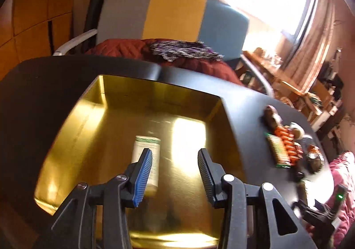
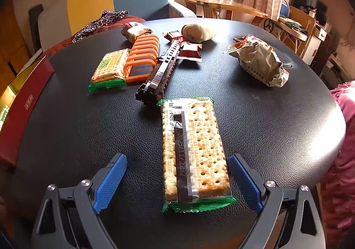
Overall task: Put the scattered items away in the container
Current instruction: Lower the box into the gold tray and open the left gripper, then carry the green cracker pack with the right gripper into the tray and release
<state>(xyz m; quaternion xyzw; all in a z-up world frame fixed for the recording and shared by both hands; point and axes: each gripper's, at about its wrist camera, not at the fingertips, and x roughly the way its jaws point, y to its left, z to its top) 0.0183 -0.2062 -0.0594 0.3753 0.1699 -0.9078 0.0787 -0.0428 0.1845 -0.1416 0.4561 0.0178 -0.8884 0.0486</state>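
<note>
My left gripper [image 1: 175, 153] is open and empty above the gold-lined box [image 1: 195, 98], where one white and green packet [image 1: 147, 153] lies on the floor. My right gripper [image 2: 177, 166] is open, its fingers either side of a cracker packet [image 2: 193, 149] lying on the black table [image 2: 277, 126], not touching it. Further back lie a second cracker packet [image 2: 109, 66], an orange rack [image 2: 143, 55], a black brick-built toy [image 2: 160, 71], red sachets [image 2: 188, 49], a crumpled snack bag [image 2: 259, 62], a brown lump [image 2: 197, 32] and a wrapped snack [image 2: 135, 31].
The box's red outer wall [image 2: 24, 104] shows at the left edge of the right wrist view. A grey, yellow and blue chair [image 1: 173, 15] with red clothing [image 1: 133, 49] stands behind the table. A wooden table [image 2: 224, 5] and clutter stand far right. Pink fabric [image 2: 341, 149] borders the table's right edge.
</note>
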